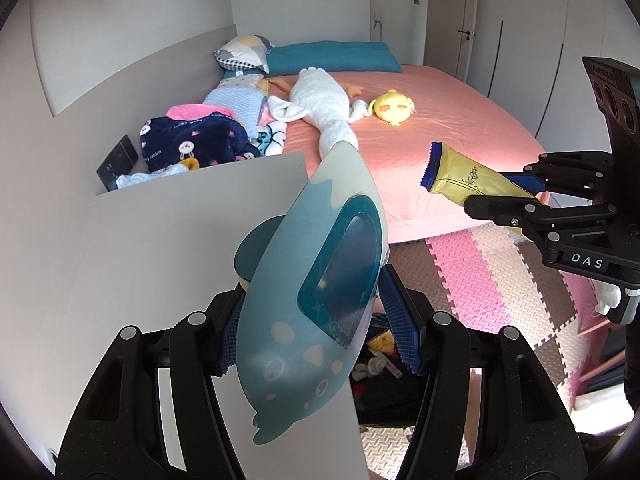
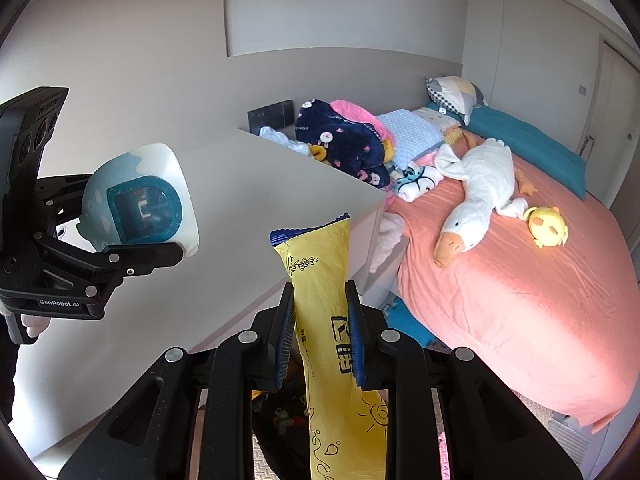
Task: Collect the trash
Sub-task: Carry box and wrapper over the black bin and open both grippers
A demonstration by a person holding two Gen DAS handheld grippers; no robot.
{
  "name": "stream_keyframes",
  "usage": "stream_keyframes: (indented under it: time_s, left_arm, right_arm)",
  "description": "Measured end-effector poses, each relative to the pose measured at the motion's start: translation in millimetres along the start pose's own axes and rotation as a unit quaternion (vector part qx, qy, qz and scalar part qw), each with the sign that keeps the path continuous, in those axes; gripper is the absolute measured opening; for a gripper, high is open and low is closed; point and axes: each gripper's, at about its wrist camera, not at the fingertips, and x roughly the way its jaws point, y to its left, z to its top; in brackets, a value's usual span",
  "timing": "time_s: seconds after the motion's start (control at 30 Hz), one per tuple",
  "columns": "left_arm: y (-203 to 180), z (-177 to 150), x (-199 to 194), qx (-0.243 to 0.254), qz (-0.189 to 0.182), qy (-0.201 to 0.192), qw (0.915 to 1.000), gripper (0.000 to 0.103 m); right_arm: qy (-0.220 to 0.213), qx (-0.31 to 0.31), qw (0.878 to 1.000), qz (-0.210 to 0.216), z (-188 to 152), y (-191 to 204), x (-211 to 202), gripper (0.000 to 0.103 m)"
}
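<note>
**Two wrappers held up beside the bed**

A wide bed [image 1: 440, 120] in a smooth salmon-pink sheet carries a long, fluffy white goose plush [image 2: 476, 196]. Nearer, the left gripper [image 1: 320, 332] clamps a curved, glossy blue-and-cream wrapper [image 1: 316, 300] with a clear window. The right gripper [image 2: 320, 336] pinches a crinkled yellow snack wrapper [image 2: 320, 272] with a serrated blue edge, upright, above dark bin contents.

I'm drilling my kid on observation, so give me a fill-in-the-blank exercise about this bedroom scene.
1. The right tool grips a ____ crinkly plastic snack wrapper.
2. The left tool holds a pale blue ____ packaging pouch.
3. The white plush goose lies on the ____ bedsheet.

Missing words: yellow; windowed; pink
</note>
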Motion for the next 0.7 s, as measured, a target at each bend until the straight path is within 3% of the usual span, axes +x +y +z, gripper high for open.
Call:
stream_keyframes:
  time_s: [0.23, 0.7]
  left_arm:
    - [-32, 2, 11, 0.003, -0.011, -0.001, 0.9999, 0.06]
    - [-85, -5, 17, 0.017, 0.007, 0.004, 0.9998, 0.06]
  right_arm:
    - [0.006, 0.035, 0.999, -0.032, -18, -28, -11, 0.025]
    - [0.01, 0.105, 0.991, -0.08, -53, -65, -30, 0.025]
